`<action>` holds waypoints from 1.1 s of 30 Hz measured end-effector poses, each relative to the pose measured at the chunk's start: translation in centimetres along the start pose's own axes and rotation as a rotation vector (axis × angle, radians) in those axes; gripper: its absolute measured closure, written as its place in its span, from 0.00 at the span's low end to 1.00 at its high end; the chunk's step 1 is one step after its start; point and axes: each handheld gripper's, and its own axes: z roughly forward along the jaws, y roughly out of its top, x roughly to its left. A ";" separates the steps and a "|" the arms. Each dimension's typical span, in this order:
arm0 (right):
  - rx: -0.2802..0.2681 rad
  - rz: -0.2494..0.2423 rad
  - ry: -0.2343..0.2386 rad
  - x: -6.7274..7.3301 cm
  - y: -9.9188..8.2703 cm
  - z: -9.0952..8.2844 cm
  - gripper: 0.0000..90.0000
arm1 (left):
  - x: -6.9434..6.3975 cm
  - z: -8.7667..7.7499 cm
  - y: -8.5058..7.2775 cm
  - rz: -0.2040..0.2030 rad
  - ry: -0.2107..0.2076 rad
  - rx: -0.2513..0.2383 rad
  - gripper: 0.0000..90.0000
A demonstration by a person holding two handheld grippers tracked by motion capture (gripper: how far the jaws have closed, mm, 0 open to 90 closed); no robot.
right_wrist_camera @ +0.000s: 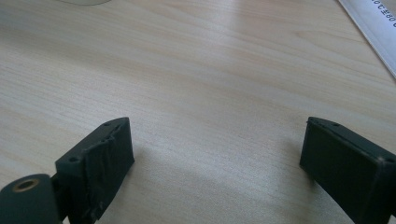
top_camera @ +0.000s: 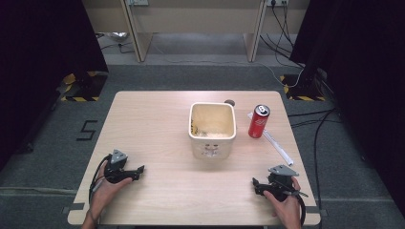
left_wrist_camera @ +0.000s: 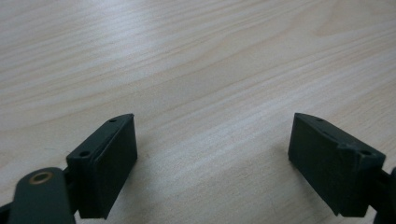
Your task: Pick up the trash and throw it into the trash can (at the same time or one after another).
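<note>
A cream square tub [top_camera: 213, 130] stands in the middle of the wooden table [top_camera: 148, 119], with pale bits inside. A red soda can [top_camera: 258, 122] stands upright to its right. My left gripper [top_camera: 139, 171] rests near the front left edge, held by a hand, its jaws pointing right. In the left gripper view this gripper [left_wrist_camera: 212, 163] is open over bare wood. My right gripper [top_camera: 256, 185] lies near the front right edge, jaws pointing left. In the right gripper view its jaws [right_wrist_camera: 217, 168] stand wide apart, open, nothing between them.
A long white strip [top_camera: 274, 140] lies on the table behind and right of the can, also seen as a strip [right_wrist_camera: 373, 28] in the right gripper view. A small dark round thing [top_camera: 229, 102] sits behind the tub. Cables [top_camera: 310, 119] run over the floor at right.
</note>
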 end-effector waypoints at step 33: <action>-0.112 0.002 -0.031 -1.1 3.3 -2.6 0.17 | 0.0 0.0 0.0 0.000 0.001 0.000 0.16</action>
